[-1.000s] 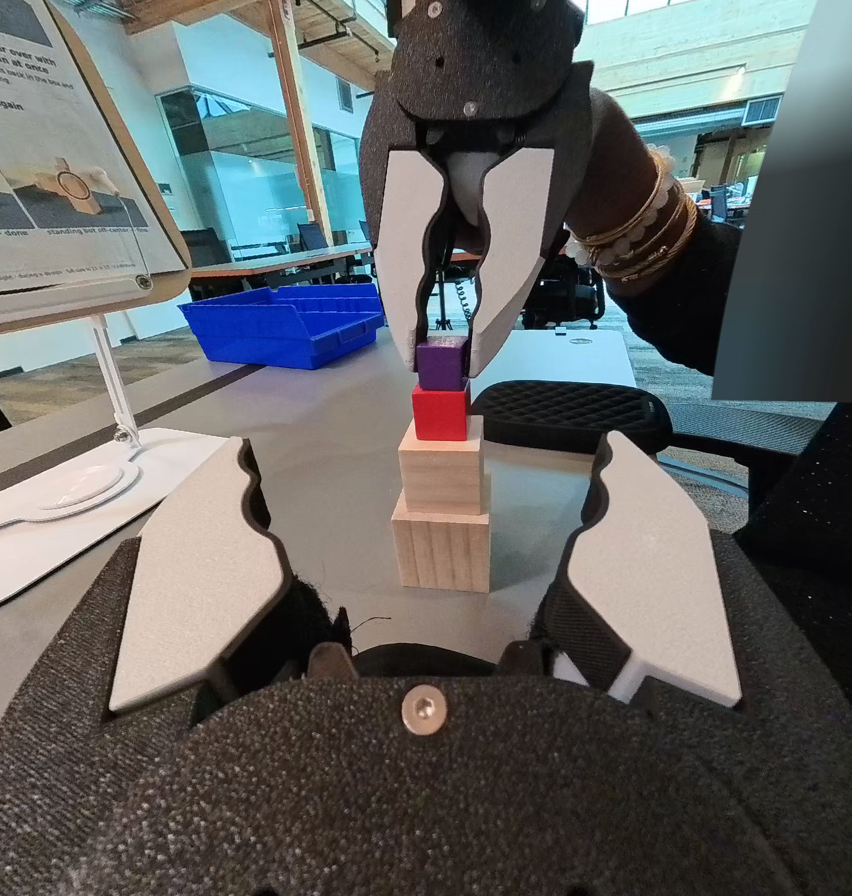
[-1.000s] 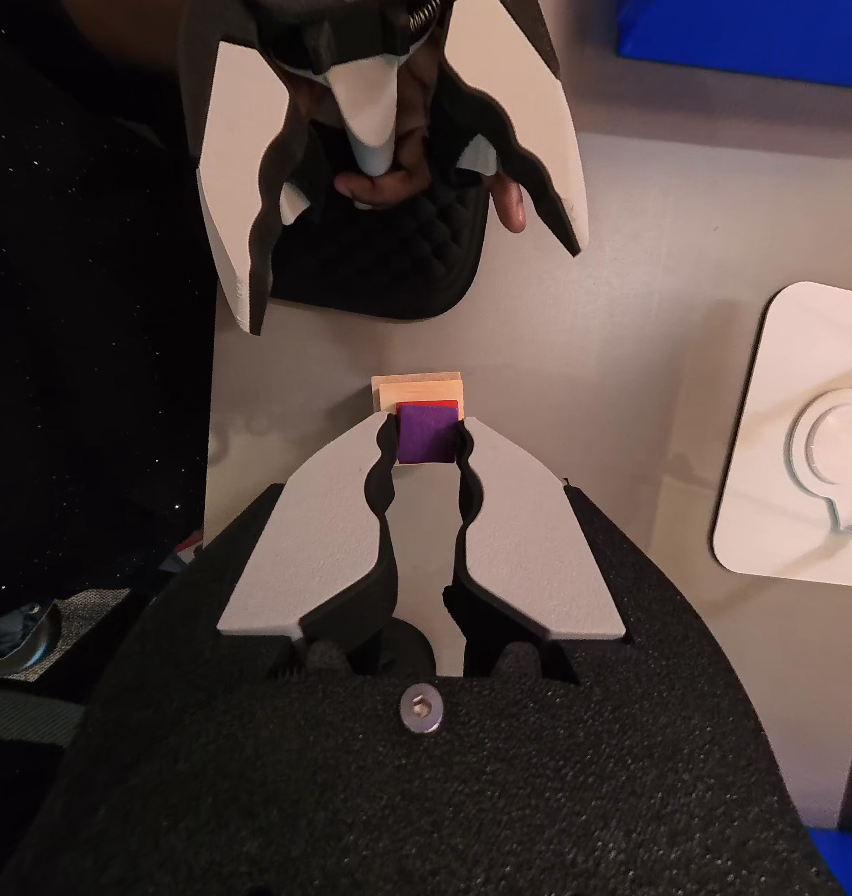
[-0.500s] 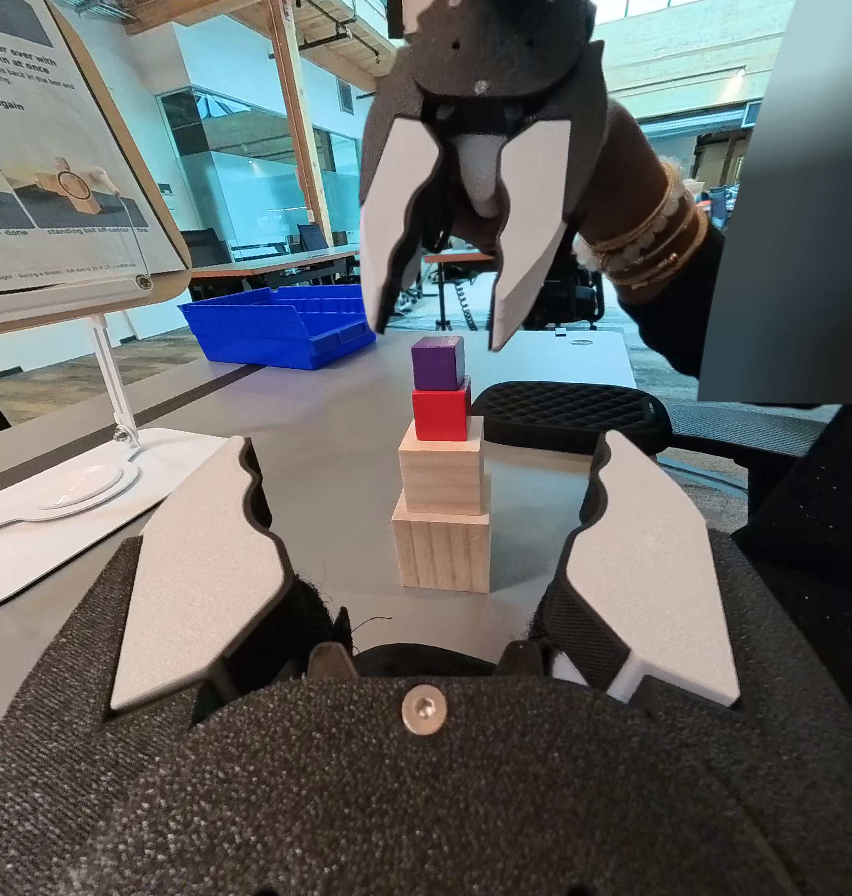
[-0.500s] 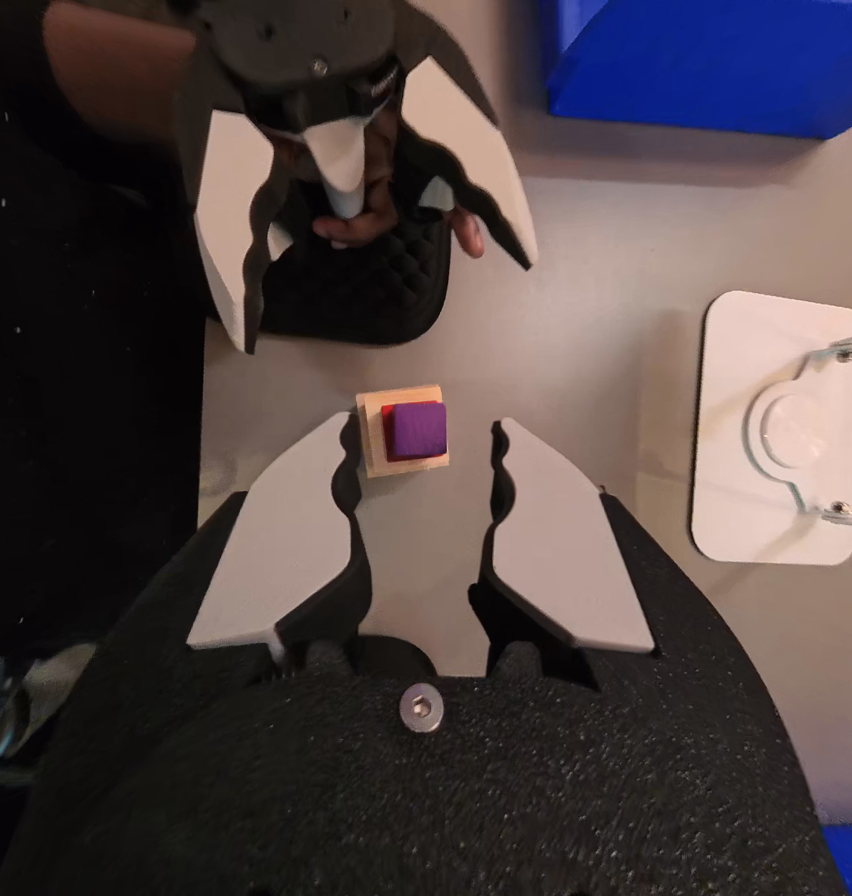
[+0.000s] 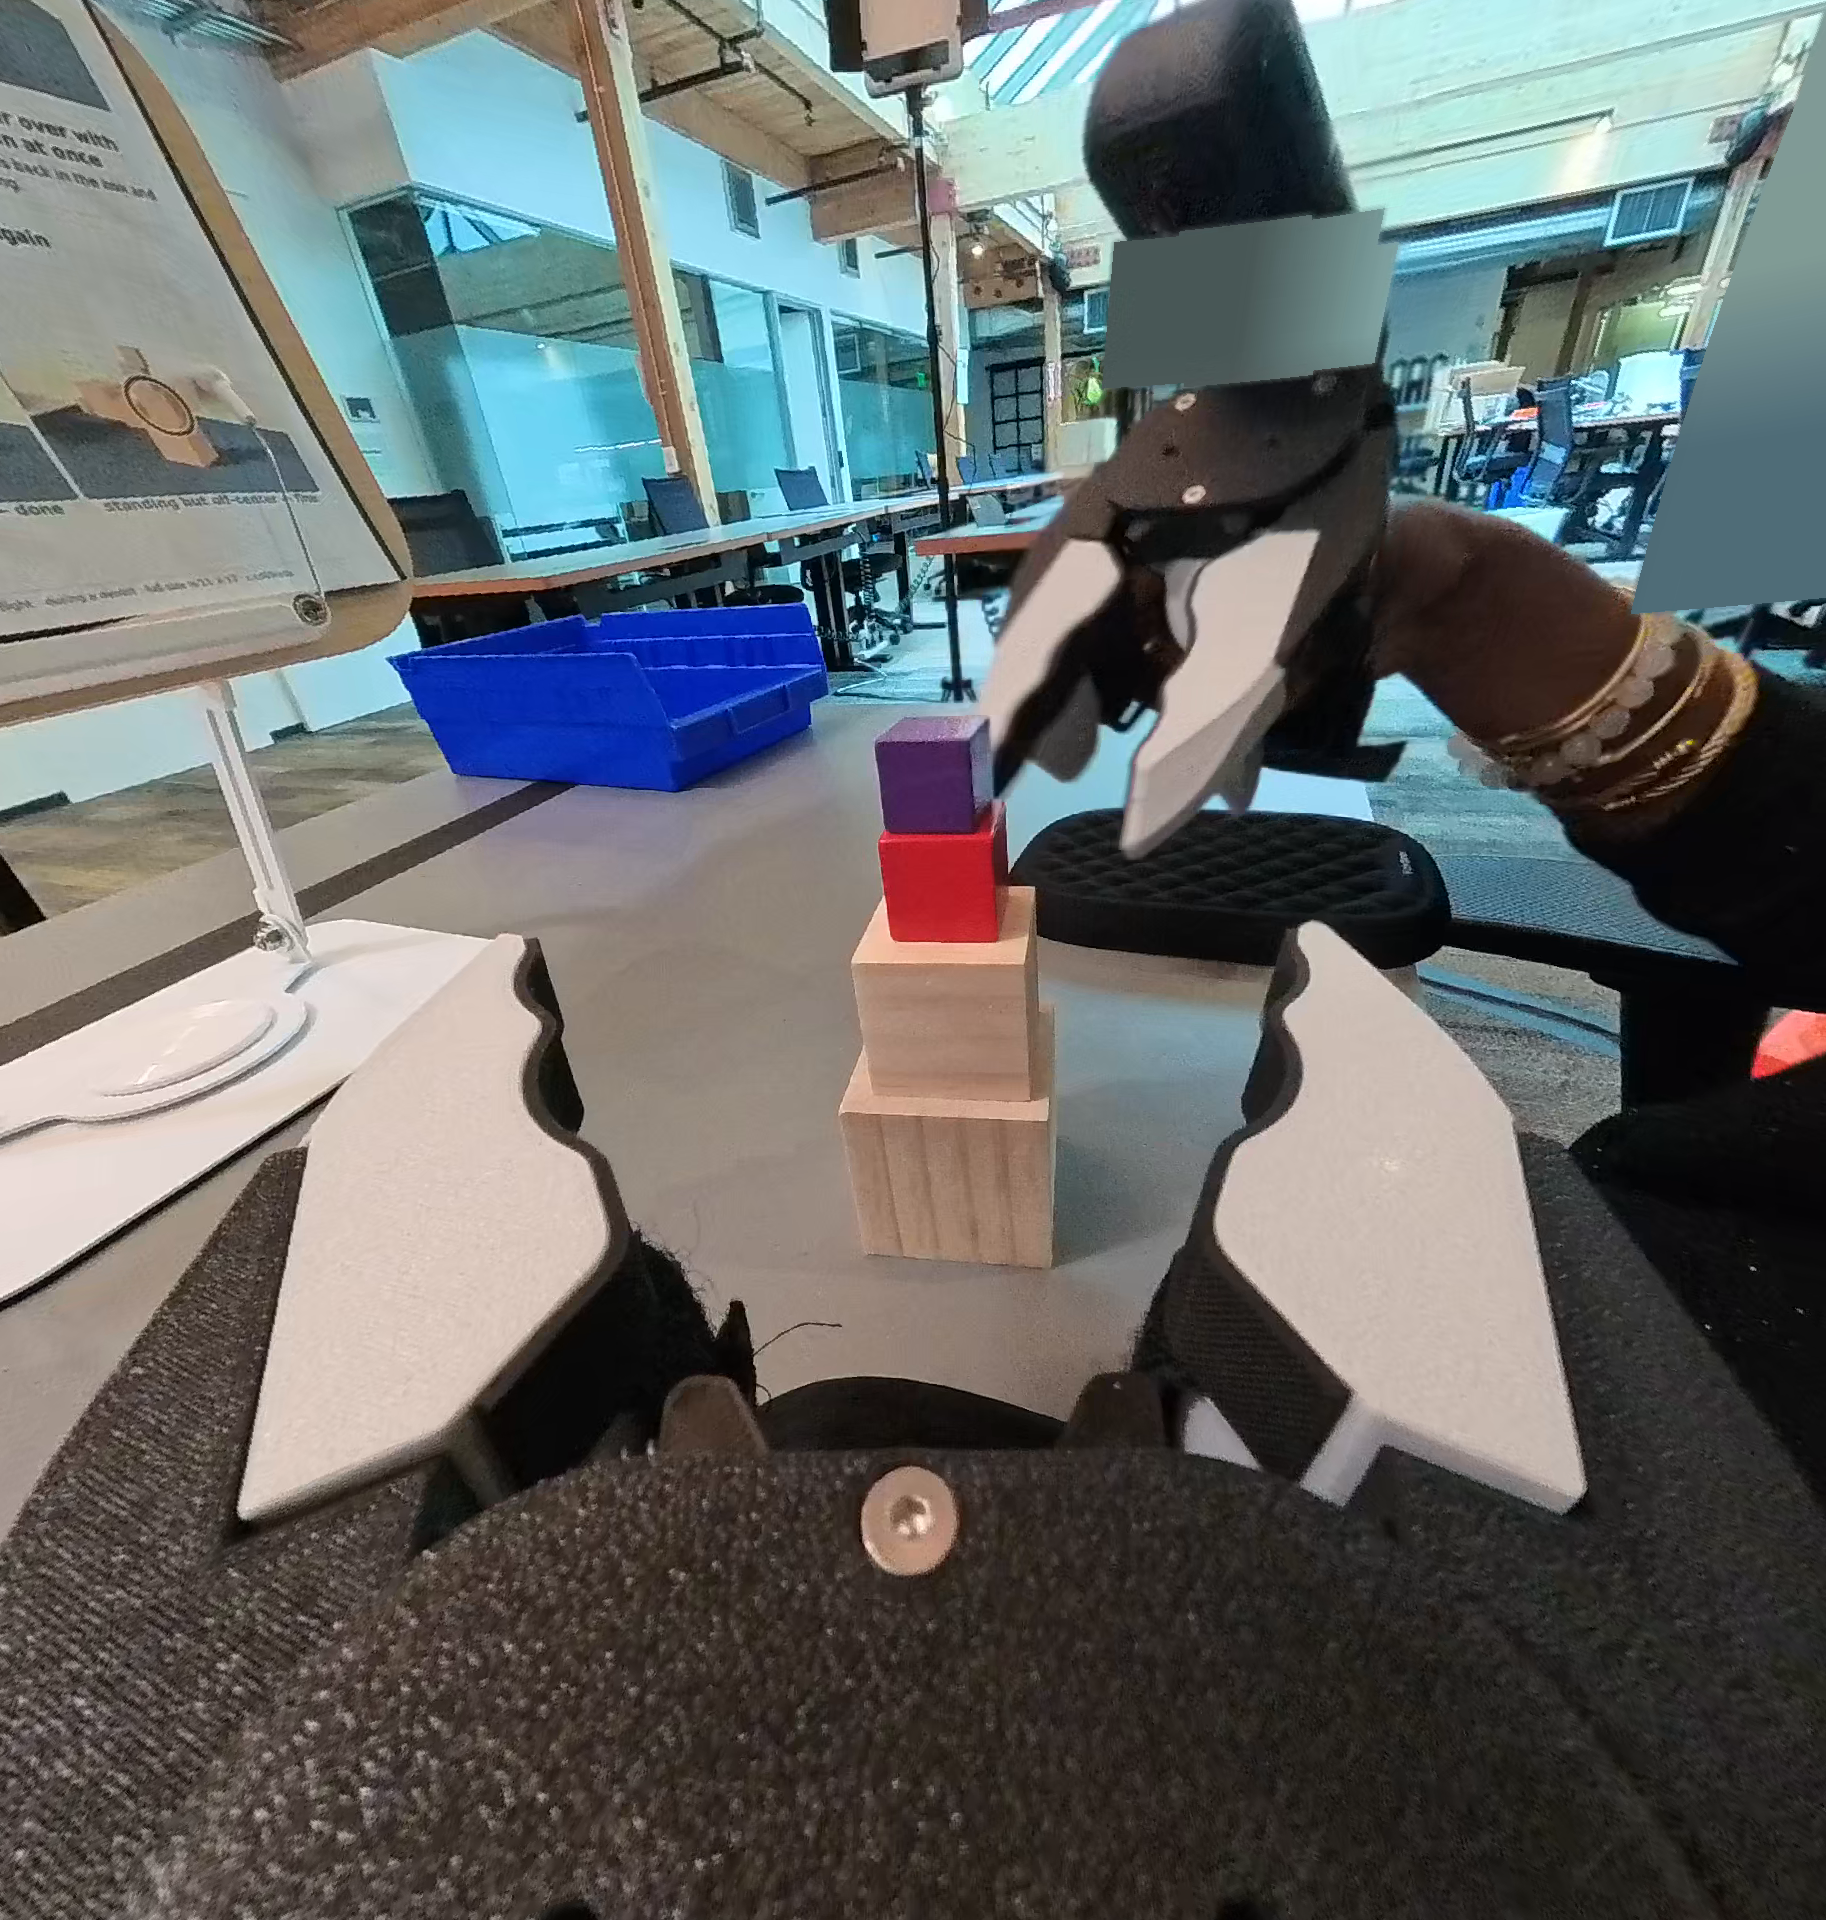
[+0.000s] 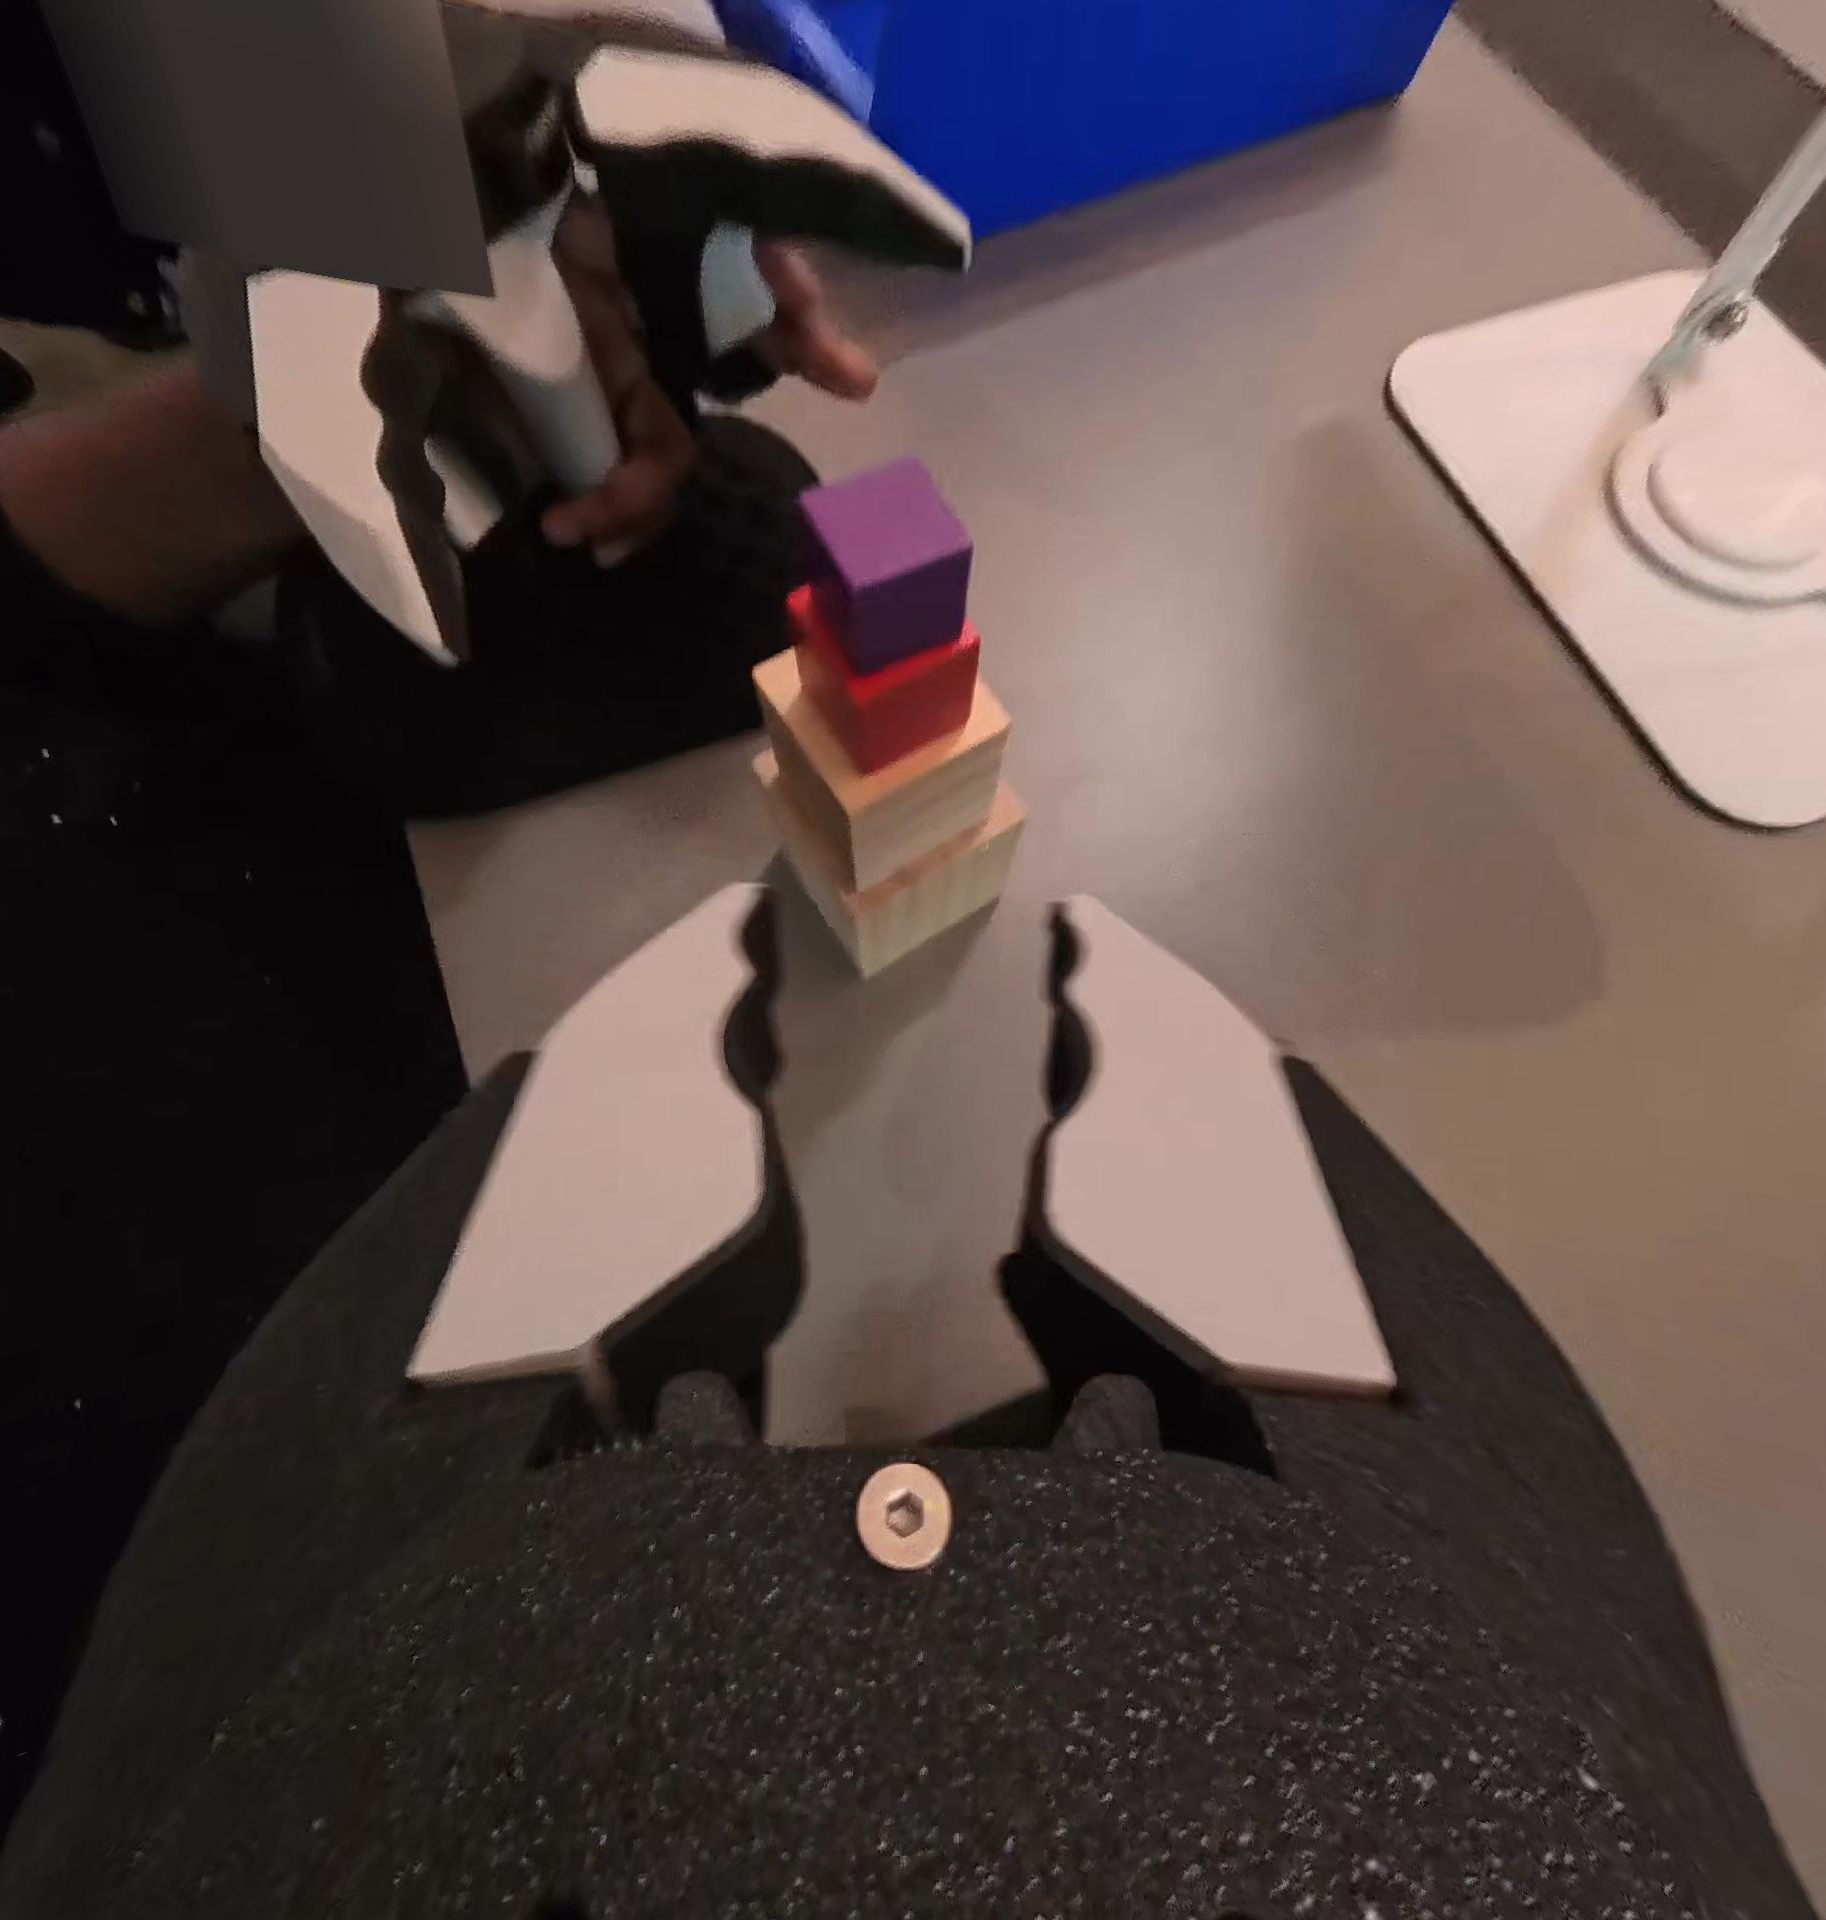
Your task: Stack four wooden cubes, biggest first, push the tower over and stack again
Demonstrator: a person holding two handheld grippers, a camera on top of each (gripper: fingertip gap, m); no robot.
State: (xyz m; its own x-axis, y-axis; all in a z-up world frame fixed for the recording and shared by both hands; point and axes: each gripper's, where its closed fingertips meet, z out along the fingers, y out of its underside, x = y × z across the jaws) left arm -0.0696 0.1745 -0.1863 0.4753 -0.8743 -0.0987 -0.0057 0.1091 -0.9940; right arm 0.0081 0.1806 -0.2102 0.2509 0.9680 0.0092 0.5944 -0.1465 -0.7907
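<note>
A tower of cubes stands on the grey table (image 5: 680, 935): a large wooden cube (image 5: 945, 1179) at the bottom, a smaller wooden cube (image 5: 940, 1023) on it, then a red cube (image 5: 940, 883), and a purple cube (image 5: 932, 774) on top. The purple cube (image 6: 888, 566) also shows in the right wrist view. My left gripper (image 5: 914, 956) is wide open and empty, with the tower standing just beyond its fingers. My right gripper (image 6: 909, 904) is open and empty, drawn back from the tower; in the left wrist view it (image 5: 1070, 805) hovers to the right of the purple cube, apart from it.
A blue bin (image 5: 618, 696) sits at the back of the table. A white stand base (image 5: 161, 1049) with a sign board (image 5: 109, 312) is on the left. A black chair armrest (image 5: 1231, 883) lies behind the tower. A person's hand with bracelets (image 5: 1615, 717) holds the right gripper. The red cube (image 5: 940, 883) lies around 5 cm away from my left fingertips.
My right gripper opened and let go of the purple cube on top of the tower, then lifted and drew back to the right. The left gripper stayed still and open.
</note>
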